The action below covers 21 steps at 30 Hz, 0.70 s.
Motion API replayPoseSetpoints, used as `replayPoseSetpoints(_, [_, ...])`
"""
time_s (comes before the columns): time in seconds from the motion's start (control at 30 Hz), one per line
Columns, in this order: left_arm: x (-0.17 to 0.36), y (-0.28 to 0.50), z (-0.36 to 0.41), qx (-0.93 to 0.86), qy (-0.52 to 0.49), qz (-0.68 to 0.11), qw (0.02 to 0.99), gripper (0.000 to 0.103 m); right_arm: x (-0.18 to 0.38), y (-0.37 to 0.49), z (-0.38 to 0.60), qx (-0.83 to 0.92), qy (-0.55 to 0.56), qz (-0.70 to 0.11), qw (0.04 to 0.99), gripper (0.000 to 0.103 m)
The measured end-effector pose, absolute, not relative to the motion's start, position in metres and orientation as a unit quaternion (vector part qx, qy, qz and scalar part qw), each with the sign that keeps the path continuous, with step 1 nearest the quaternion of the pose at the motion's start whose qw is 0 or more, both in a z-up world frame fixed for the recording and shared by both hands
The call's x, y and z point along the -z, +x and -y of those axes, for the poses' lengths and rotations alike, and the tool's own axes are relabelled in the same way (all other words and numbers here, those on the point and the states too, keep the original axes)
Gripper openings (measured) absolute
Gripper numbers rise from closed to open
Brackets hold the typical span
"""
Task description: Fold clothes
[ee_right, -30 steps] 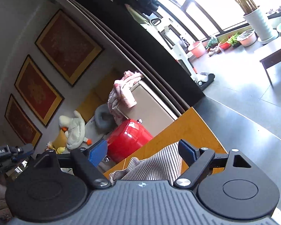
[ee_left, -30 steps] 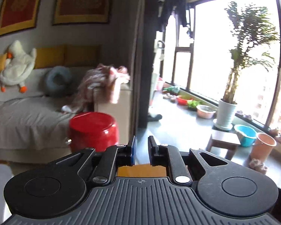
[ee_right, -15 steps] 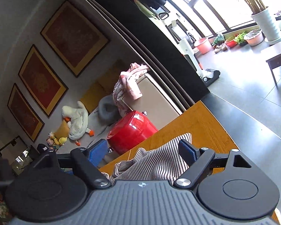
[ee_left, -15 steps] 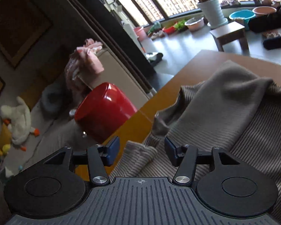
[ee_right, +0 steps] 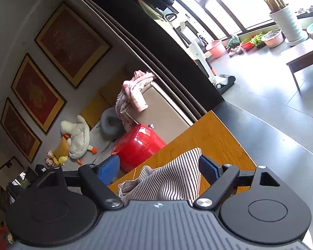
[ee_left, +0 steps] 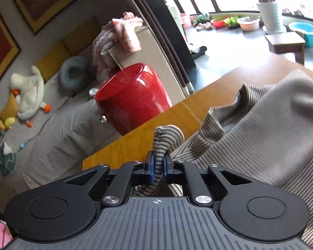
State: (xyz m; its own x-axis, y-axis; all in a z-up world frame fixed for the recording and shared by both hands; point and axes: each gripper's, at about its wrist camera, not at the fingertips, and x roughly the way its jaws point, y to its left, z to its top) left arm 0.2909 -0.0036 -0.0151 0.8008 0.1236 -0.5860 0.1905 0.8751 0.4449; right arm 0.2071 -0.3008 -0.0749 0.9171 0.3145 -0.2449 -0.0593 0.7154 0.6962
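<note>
- Left wrist view: the left tongs (ee_left: 157,167) are pressed together on a bunched fold of the striped sweater (ee_left: 267,129), and a loop of striped cloth pokes up just past the blue pads (ee_left: 149,167)
- The rest of the sweater lies crumpled on the wooden worktop (ee_left: 135,143), spreading to the right and toward the near edge; its plain beige side faces up on the right
- Beyond the far-left edge of the worktop stands a red stool (ee_left: 131,98), and past it a grey sofa (ee_left: 58,133) with a white duck toy (ee_left: 29,95) and a pile of pink clothes (ee_left: 119,39) on its armrest
- Right wrist view: the right tongs (ee_right: 159,169) stand spread wide, a striped corner of the sweater (ee_right: 173,179) lying between the blue pads (ee_right: 109,166); the cloth sits close beside the right pad, and I cannot tell whether it touches
- That corner rests on the worktop (ee_right: 210,137) near its far corner, with the red stool (ee_right: 137,145) just beyond the left edge and grey tiled floor (ee_right: 271,112) to the right
</note>
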Motion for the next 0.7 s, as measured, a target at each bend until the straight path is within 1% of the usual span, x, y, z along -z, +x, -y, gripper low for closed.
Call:
replayPoseSetpoints(0.1, [-0.026,0.284,0.010,0.039,0.190,-0.287,0.938,0.009,0.079,0.209,0.306,-0.096,0.380,-0.181,0.902,0.084])
replayPoseSetpoints(0.17, [-0.057,0.278,0.025,0.065,0.162,-0.255,0.951,0.009,0.079,0.209,0.308,-0.091,0.382,-0.180,0.902,0.084])
replayPoseSetpoints(0.3, [-0.096,0.273,0.059,0.129,0.096,-0.231,0.959,0.009,0.080,0.208,0.311,-0.076,0.382,-0.176,0.904,0.084])
replayPoseSetpoints(0.37, [-0.099,0.277,0.079,0.158,0.090,-0.234,0.955,0.009,0.081,0.209,0.314,-0.072,0.389,-0.178,0.901,0.084])
replayPoseSetpoints(0.5, [-0.081,0.281,0.113,0.184,0.099,-0.248,0.946,0.010,0.084,0.209,0.317,-0.055,0.392,-0.178,0.901,0.084])
replayPoseSetpoints(0.57, [-0.073,0.284,0.118,0.198,0.081,-0.255,0.943,0.016,0.084,0.209,0.319,-0.052,0.396,-0.178,0.899,0.085])
replayPoseSetpoints(0.6, [-0.070,0.285,0.118,0.199,0.078,-0.256,0.943,0.017,0.084,0.210,0.319,-0.053,0.399,-0.179,0.898,0.085])
replayPoseSetpoints(0.63, [-0.068,0.286,0.118,0.200,0.074,-0.256,0.943,0.022,0.084,0.210,0.320,-0.054,0.401,-0.180,0.897,0.085])
replayPoseSetpoints(0.7, [-0.065,0.287,0.118,0.202,0.072,-0.255,0.943,0.024,0.084,0.211,0.318,-0.059,0.398,-0.181,0.898,0.085])
